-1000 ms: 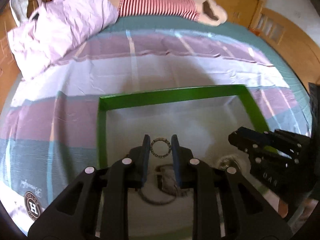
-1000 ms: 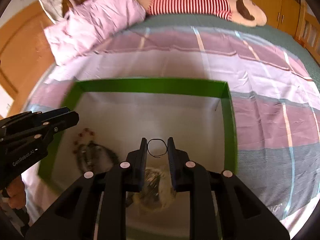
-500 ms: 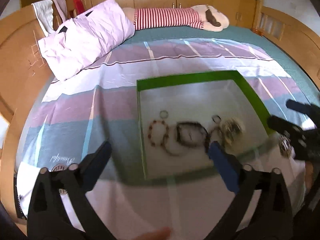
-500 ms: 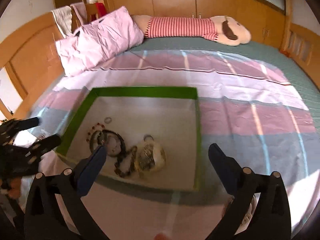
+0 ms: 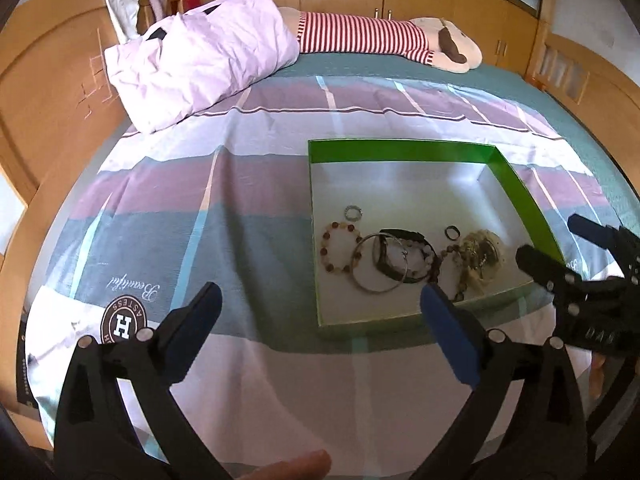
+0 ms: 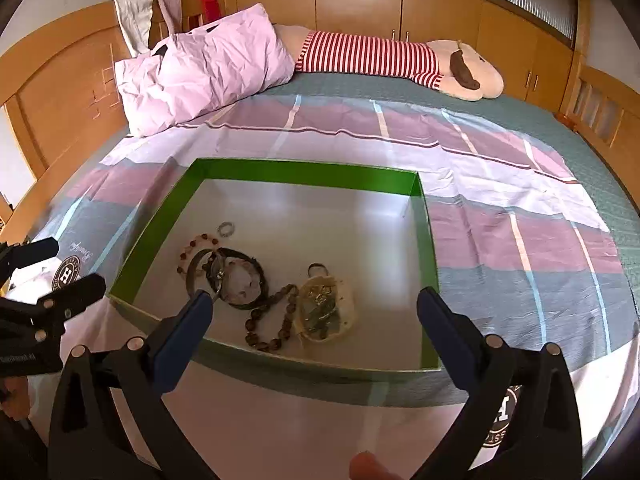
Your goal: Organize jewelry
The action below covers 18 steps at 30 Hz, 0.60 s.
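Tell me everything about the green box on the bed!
The green box is a shallow, open tray, probably cardboard, with bright green walls and a pale, slightly shiny floor. It lies flat on the striped bedsheet. Jewelry sits in a cluster toward its near side: a small ring, a beaded bracelet, a thin metal bangle, a dark band, a brown bead string and a gold-coloured heap. The far half is bare. Neither gripper touches it.

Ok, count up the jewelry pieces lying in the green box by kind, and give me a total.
Small rings: 2 (silver ring, dark ring)
Bead bracelets: 2 (red-and-cream bracelet, brown bead strand)
Bangles: 2 (silver bangle, black bangle)
Gold-filled pouch: 1
Total: 7
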### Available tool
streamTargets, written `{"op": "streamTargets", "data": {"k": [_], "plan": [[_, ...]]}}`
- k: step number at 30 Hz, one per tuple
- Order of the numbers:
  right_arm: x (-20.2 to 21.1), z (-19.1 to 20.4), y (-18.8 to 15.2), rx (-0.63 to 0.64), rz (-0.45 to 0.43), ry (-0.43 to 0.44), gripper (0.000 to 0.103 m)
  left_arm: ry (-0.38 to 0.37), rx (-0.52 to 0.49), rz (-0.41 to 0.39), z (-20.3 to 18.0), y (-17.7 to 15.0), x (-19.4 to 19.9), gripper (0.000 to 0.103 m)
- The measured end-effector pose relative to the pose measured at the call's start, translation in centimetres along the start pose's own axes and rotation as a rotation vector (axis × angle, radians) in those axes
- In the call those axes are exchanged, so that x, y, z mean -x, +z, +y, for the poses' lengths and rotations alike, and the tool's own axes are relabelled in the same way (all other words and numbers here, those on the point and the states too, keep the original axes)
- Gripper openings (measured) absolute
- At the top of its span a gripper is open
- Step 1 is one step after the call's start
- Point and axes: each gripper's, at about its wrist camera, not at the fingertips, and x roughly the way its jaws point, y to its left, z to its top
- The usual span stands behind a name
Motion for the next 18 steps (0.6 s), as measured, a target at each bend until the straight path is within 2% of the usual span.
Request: {"op": "streamTargets", "data": {"k": [18], "plan": [[0.58,0.44,-0.46,-0.003,0.006,0.010,0.102,0.001,-0.027,0.017,-0.83,-0.53,-0.99,0.101]]}}
